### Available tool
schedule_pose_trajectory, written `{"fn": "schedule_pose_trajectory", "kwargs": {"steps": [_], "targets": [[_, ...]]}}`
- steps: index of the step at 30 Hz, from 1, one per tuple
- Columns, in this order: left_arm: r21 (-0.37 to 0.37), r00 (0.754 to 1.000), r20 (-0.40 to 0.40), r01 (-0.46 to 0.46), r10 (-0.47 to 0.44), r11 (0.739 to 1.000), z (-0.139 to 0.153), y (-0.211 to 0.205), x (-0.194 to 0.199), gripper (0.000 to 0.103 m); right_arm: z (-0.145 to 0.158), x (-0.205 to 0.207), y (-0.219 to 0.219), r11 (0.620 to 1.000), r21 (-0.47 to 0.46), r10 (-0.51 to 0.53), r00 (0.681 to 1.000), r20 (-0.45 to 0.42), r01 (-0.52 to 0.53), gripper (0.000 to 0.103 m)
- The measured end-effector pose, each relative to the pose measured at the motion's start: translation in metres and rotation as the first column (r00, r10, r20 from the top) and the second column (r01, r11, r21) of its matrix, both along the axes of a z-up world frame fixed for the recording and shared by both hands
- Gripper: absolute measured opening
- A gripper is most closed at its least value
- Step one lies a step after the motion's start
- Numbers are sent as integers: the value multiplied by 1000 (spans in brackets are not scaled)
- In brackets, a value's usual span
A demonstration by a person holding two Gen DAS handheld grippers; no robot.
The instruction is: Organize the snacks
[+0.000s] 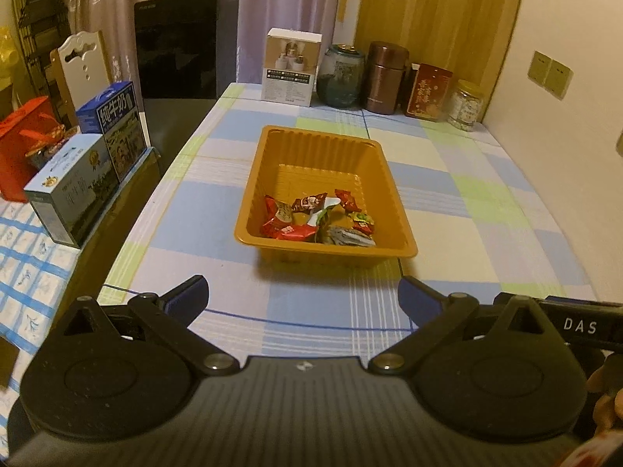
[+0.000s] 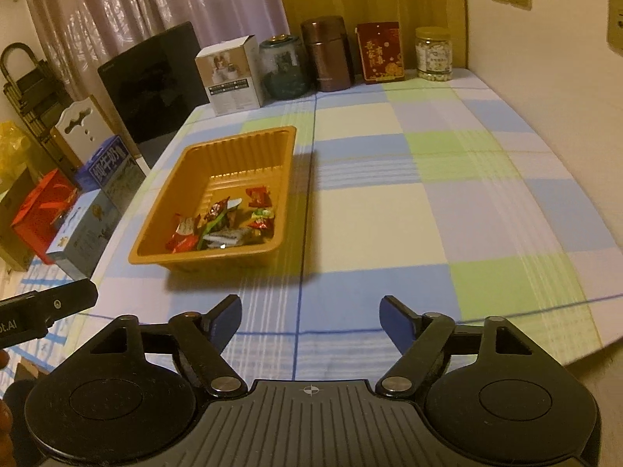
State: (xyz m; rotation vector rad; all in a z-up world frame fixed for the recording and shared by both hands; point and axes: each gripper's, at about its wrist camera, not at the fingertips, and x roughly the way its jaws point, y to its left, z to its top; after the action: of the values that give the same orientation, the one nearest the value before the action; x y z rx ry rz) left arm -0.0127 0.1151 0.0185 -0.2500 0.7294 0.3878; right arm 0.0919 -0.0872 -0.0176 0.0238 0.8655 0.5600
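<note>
The left gripper [image 1: 303, 297] hovers above the near edge of the worktop [image 1: 486, 202], its blue-padded fingers [image 1: 187, 297] spread wide with nothing between them. Straight ahead of it, a little beyond the fingertips, sits the tray [image 1: 268, 179], an orange plastic one resting flat on the checked cloth. The snacks [image 1: 317, 216] lie in a loose heap at the tray's near end; its far end is bare.

The right gripper [image 2: 310, 321] also stands apart, holding nothing, with only cloth showing between its fingers [image 2: 226, 321]. From it the tray [image 2: 171, 198] lies ahead and to the left, well clear of the fingertips, and the snacks [image 2: 226, 222] are bunched in the near right part of it. Part of the left gripper's body shows at the left edge of this view.

Far beyond both grippers, along the back of the worktop, stand a white box [image 1: 291, 66], a glass jar [image 1: 342, 76], a brown flask [image 1: 386, 78], a red box [image 1: 428, 91] and a small jar [image 1: 466, 106]. To the left of the left gripper, off the worktop, are blue cartons [image 1: 78, 179].
</note>
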Motion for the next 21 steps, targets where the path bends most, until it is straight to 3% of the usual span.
{"fn": "schedule_pose_trajectory", "kwargs": {"steps": [10,21], "targets": [[-3,999,11,44,-44,999,6,-19,-22,103,16,-33,-18,999,-22,-32,999,39,33,81],[24,998,7,67,-67,997,11,-33,-42,103,22,-63,-21,999,-48,2,998,68,1,82]]}}
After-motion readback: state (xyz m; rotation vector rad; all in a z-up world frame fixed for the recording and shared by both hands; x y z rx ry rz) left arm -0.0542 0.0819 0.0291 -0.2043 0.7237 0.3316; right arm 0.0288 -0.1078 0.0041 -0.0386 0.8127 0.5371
